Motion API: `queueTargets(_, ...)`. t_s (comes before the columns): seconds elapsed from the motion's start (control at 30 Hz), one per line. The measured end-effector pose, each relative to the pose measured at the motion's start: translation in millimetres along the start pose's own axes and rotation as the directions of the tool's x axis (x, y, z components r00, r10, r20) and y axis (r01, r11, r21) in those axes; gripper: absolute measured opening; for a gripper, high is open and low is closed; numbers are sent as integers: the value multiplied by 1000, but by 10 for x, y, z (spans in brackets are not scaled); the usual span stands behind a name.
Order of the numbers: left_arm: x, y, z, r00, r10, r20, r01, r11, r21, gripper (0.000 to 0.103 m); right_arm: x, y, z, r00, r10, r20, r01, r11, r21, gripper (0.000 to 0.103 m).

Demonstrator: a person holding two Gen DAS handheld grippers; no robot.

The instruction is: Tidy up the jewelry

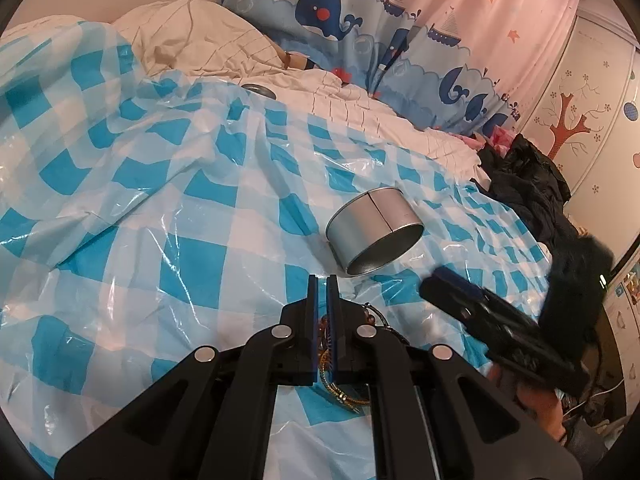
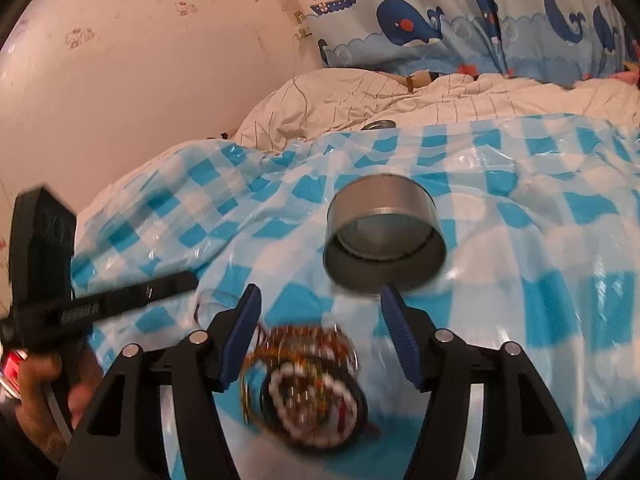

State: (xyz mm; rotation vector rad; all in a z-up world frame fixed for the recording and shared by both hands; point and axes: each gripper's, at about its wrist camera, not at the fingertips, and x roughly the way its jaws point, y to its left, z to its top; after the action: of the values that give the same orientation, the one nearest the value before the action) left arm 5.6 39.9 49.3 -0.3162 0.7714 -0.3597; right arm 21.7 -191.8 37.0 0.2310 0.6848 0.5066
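A round metal tin (image 1: 374,236) lies on its side on the blue-and-white checked plastic sheet (image 1: 180,208), its open mouth toward me. In the right wrist view a blurred pile of jewelry (image 2: 304,384), beaded bracelets and gold chain, rests on the sheet in front of the tin (image 2: 384,236). My right gripper (image 2: 320,296) is open, its blue pads either side of the pile and clear of it. My left gripper (image 1: 322,280) is shut; gold chain and beads (image 1: 340,396) show below its jaws, and I cannot tell whether any is pinched.
A flat round metal lid (image 1: 260,90) sits at the sheet's far edge. Rumpled cream bedding (image 1: 200,40) lies behind, with a whale-print curtain (image 1: 328,12) beyond. Dark clothes (image 1: 528,184) are heaped at the right. A hand (image 2: 40,380) holds the left gripper (image 2: 188,280).
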Motion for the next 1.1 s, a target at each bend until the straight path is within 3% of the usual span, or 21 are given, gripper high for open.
queueTargets(0.1, 7, -5, 0, 1000, 2, 1, -2, 1000, 0, 3, 223, -19, 163, 1000, 1, -14, -1, 1000, -21, 67)
queueTargets(0.2, 8, -3, 2, 1000, 5, 3, -5, 1000, -5, 3, 324, 1, 337, 997, -8, 72, 11, 999, -41, 69)
queueTargets(0.27, -2, 17, 4, 1000, 6, 7, -6, 1000, -8, 4, 332, 16, 399, 993, -23, 118, 30, 998, -58, 76)
queueTargets(0.37, 2, 27, -4, 1000, 6, 5, -6, 1000, -13, 4, 358, 29, 363, 997, -32, 66, 38, 994, -103, 82)
queueTargets(0.47, -6, 25, -7, 1000, 1, 1, -1, 1000, -13, 4, 312, -43, 227, 994, -106, 38, 111, 985, -132, 82)
queueTargets(0.57, -25, 27, -8, 1000, -4, 2, 4, 1000, -12, 4, 282, -253, 230, 987, -160, 23, 160, 987, -31, 82)
queueTargets(0.73, -37, 38, -11, 1000, -1, -1, 1, 1000, -17, 4, 363, -503, 259, 987, -160, -2, 159, 982, 99, 81)
queueTargets(0.9, -9, 15, -14, 1000, -5, -13, 5, 1000, -12, 5, 623, -657, 524, 975, -218, -34, 221, 965, 143, 82)
queueTargets(1.0, 35, -18, -19, 999, -16, -34, 17, 1000, 1, 5, 614, -655, 565, 985, -163, -60, 171, 969, 179, 82)
queueTargets(1.1, 49, -66, -38, 998, 24, -61, -22, 999, 35, 6, 340, -486, 384, 990, -124, -74, 130, 987, 98, 82)
